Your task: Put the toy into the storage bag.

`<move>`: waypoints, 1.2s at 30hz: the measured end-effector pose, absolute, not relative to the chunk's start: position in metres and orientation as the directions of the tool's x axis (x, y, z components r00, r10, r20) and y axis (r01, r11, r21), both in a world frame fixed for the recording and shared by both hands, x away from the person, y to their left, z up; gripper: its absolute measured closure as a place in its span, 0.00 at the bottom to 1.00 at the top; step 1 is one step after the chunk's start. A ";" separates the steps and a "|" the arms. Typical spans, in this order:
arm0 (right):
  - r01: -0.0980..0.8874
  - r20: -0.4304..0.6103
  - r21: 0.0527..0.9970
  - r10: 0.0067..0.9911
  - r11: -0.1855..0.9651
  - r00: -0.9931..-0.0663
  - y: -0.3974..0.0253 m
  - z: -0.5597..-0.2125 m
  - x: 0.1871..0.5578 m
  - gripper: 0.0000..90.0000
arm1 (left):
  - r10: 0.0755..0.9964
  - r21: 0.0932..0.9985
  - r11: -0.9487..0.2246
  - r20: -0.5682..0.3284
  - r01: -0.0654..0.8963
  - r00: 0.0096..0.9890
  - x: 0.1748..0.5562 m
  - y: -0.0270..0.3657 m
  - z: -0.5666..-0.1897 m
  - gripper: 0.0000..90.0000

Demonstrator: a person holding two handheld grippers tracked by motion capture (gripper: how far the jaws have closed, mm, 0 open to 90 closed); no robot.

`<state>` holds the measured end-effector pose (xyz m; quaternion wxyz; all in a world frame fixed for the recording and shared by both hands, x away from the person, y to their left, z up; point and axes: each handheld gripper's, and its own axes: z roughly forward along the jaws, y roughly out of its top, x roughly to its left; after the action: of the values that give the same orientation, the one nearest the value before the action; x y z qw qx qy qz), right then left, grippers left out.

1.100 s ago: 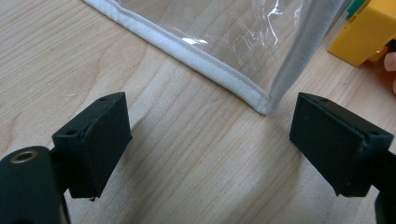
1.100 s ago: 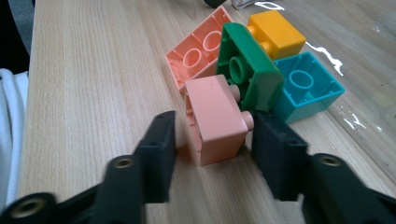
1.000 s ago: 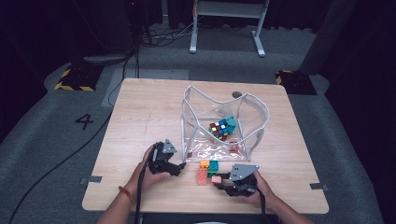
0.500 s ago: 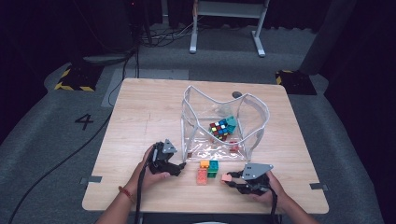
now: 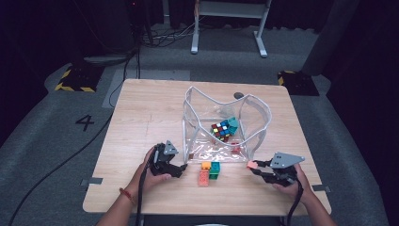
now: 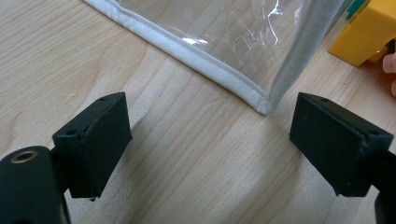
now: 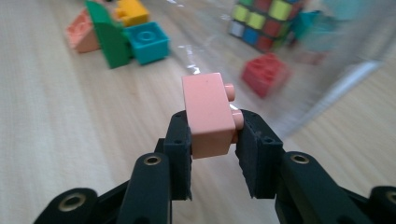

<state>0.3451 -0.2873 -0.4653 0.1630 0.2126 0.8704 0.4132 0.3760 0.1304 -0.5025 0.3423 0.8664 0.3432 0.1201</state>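
One pink brick (image 7: 208, 114) — clamped in right hand-held gripper (image 7: 212, 140).

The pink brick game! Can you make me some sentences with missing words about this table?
1. The right gripper is shut on a ____ brick.
2. The left gripper has its jaws ____.
3. The puzzle cube lies inside the clear ____.
4. The table is made of ____.

Missing words: pink; open; bag; wood.
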 end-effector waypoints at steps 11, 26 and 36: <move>0.299 -0.136 0.811 0.660 0.502 -0.739 -0.332 -0.453 0.370 0.75 | 0.677 0.676 -0.530 -0.026 0.512 0.735 0.376 0.130 -0.502 0.14; 0.343 -0.068 0.856 0.742 0.387 -0.667 -0.362 -0.425 0.410 0.75 | 0.677 0.675 -0.531 -0.026 0.512 0.736 0.376 0.130 -0.502 0.14; 0.323 -0.074 0.874 0.758 0.361 -0.648 -0.360 -0.398 0.432 0.75 | 0.677 0.675 -0.530 -0.027 0.512 0.736 0.376 0.130 -0.502 0.14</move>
<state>0.4323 -0.3598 -0.3978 0.2421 0.3429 0.7887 0.4491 0.3761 0.1304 -0.5025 0.3422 0.8665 0.3430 0.1198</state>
